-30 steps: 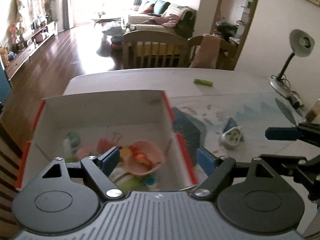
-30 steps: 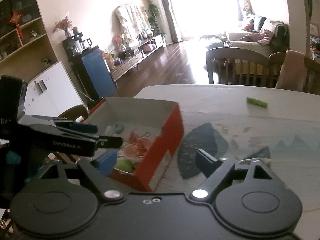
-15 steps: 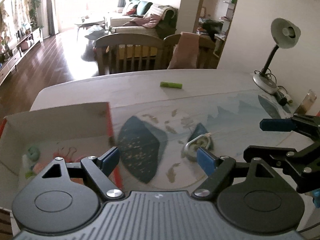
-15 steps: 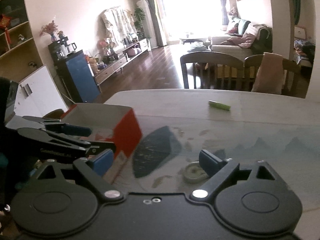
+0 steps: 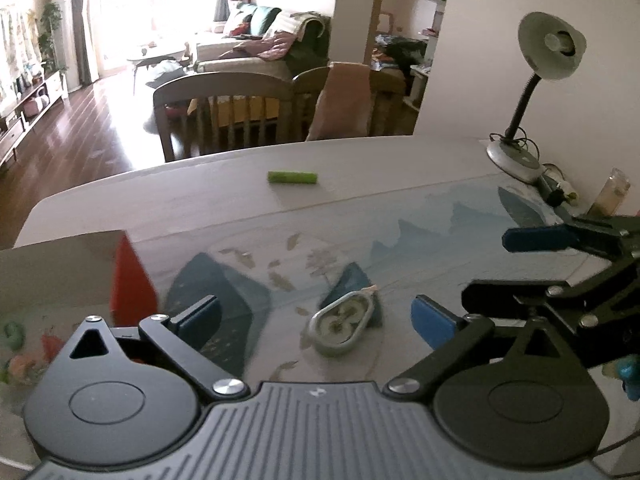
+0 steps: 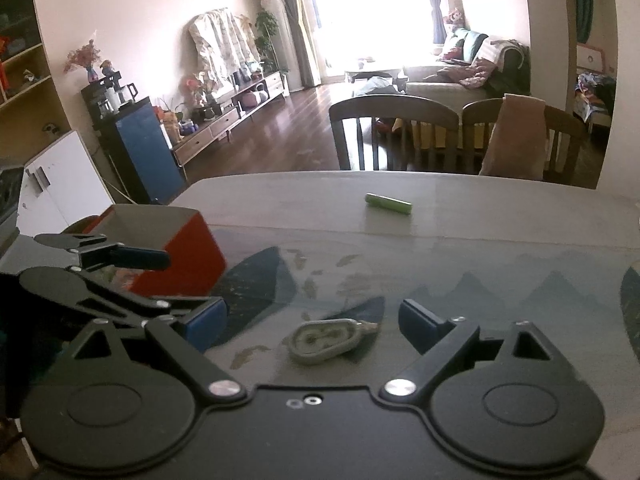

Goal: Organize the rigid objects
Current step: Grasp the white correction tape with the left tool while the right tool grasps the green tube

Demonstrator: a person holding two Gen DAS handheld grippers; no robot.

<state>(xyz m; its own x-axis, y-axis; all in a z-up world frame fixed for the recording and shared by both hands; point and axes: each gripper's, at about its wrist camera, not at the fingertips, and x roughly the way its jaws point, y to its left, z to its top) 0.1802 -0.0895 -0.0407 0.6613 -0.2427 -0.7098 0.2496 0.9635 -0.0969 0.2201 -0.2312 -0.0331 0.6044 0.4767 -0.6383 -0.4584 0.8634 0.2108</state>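
A grey oval tin (image 5: 343, 330) lies flat on the patterned table mat. My left gripper (image 5: 316, 320) hovers over it with jaws opening wide; the tin sits between the blue fingertips, touching neither. My right gripper (image 6: 312, 320) is open too and frames the same tin (image 6: 325, 338) from the other side, pads apart from it. Each gripper shows in the other's view: the right gripper (image 5: 516, 268) at the right edge, the left gripper (image 6: 176, 284) at the left. A green cylinder (image 5: 292, 177) lies further back. The red-and-white box (image 5: 120, 276) stands at the left.
Small toys (image 5: 16, 336) lie inside the box. A desk lamp (image 5: 552, 52) with its cable and a jar (image 5: 612, 196) stand at the table's right edge. Wooden chairs (image 5: 224, 112) line the far side. The table's rounded far edge (image 6: 280, 178) drops to the floor.
Both grippers swung right, away from above the box to the grey oval tin. The box slid to the left edge of both views. The left jaws spread wider.
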